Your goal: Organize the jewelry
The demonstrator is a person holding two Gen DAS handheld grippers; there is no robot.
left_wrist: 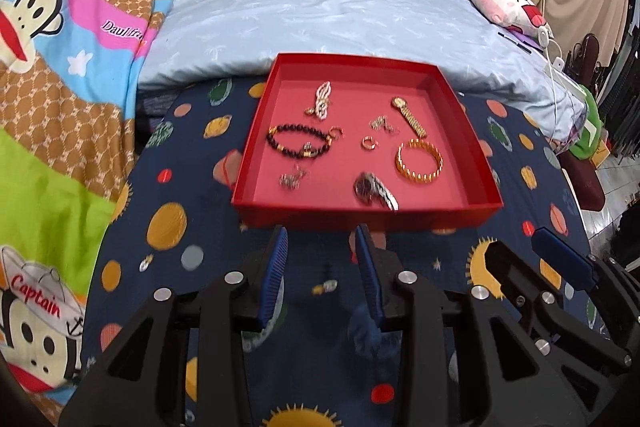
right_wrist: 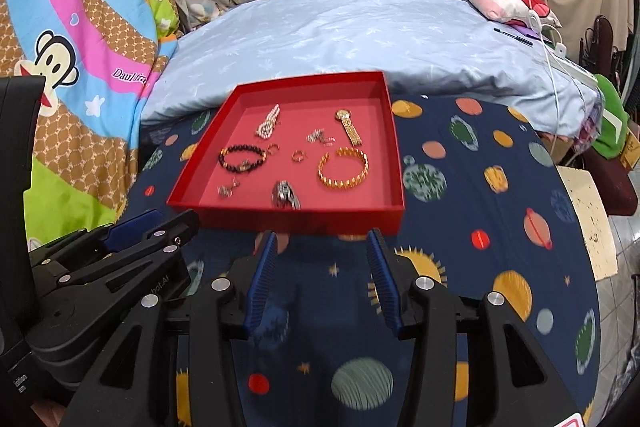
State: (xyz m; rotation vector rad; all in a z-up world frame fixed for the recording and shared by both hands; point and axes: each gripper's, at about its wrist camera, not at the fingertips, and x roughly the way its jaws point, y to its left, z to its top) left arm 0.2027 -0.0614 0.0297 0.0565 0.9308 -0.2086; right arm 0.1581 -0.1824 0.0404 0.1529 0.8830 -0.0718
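Red tray (left_wrist: 460, 107) with jewelry lies on a dark blue planet-print cloth (left_wrist: 168, 187), both grippers just before its near wall.

Left gripper (left_wrist: 322, 239) and right gripper (right_wrist: 322, 241) each hold their blue fingers apart, with nothing between them; the right stands a little wider. Inside the tray the pieces lie apart from each other: gold bangle (left_wrist: 419, 161) near the right wall, gold watch (left_wrist: 408, 115) behind it, bead bracelet (left_wrist: 298, 141) at the left, silver watch (left_wrist: 374, 189) close to the near wall. Bare cloth stays open to the right of the tray. A blue pillow (left_wrist: 320, 19) touches the far wall. The blanket (left_wrist: 60, 67) at the left reads "Captain".
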